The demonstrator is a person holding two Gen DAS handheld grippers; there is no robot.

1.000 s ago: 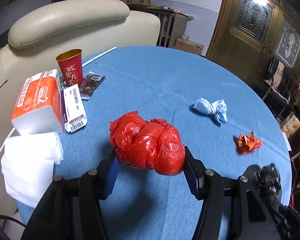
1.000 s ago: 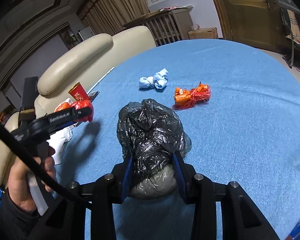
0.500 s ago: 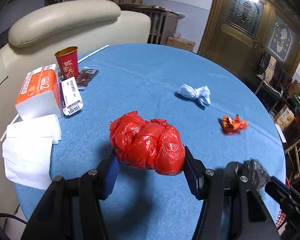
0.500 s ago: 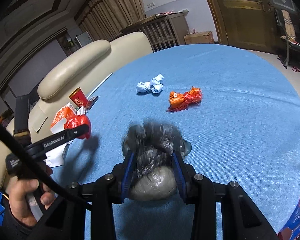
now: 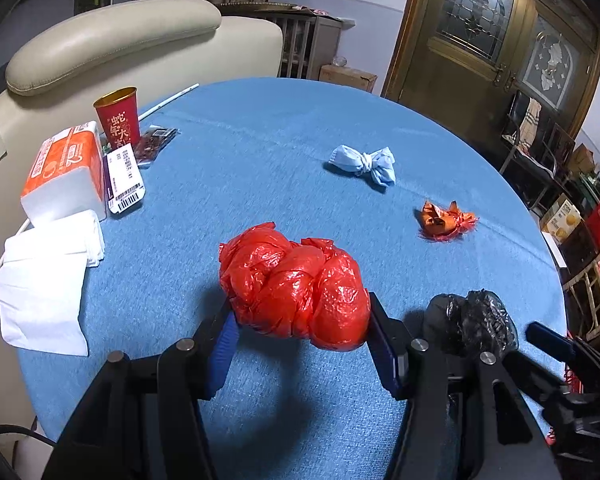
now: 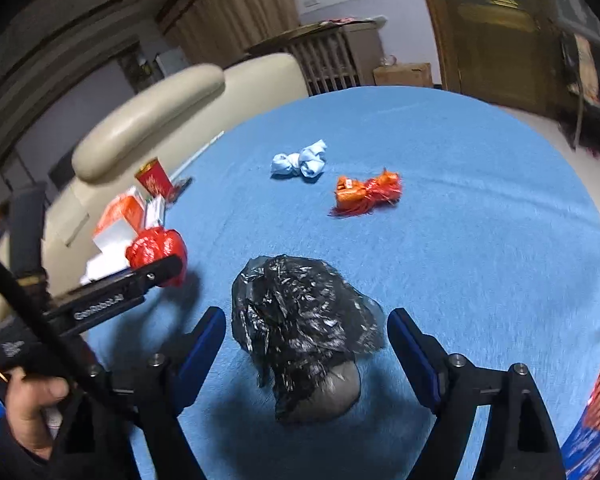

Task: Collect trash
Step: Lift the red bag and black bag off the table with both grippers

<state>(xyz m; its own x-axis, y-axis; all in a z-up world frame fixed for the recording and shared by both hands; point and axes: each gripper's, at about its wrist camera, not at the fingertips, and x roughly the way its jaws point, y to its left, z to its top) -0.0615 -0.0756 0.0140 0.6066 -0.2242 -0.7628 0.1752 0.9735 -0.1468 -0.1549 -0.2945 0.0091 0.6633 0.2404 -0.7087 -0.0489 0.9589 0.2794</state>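
The left gripper (image 5: 300, 344) is clamped on a knotted red bag (image 5: 294, 284), pinched at its two ends and carried just above the blue surface (image 5: 260, 168), which keeps the bundle from unravelling while it is moved. The right gripper (image 6: 306, 344) has just been opening: its jaws now stand wide apart with a crumpled black bag (image 6: 304, 320) lying between them on the near part of the surface, the pads clear of it on both sides. That reads as a release, so the near right edge seems to be where the trash is being gathered. In the left wrist view the black bag (image 5: 470, 320) sits just to the right of the red one, which suggests the red bag is being brought to the same spot. Two more pieces wait nearer the middle, close to each other but not touching: a knotted light-blue bag (image 5: 362, 164) and a frayed orange wrapper (image 5: 444, 220). Along the far left edge, by the cream sofa (image 5: 112, 44), are things that may not be trash at all: a red cup (image 5: 118, 118), an orange tissue pack (image 5: 66, 168), a barcoded packet (image 5: 124, 178) leaning against it, and a stack of white napkins (image 5: 46, 280) overhanging the edge. A hand (image 6: 32, 404) grips the left gripper's handle at the lower left of the right wrist view.
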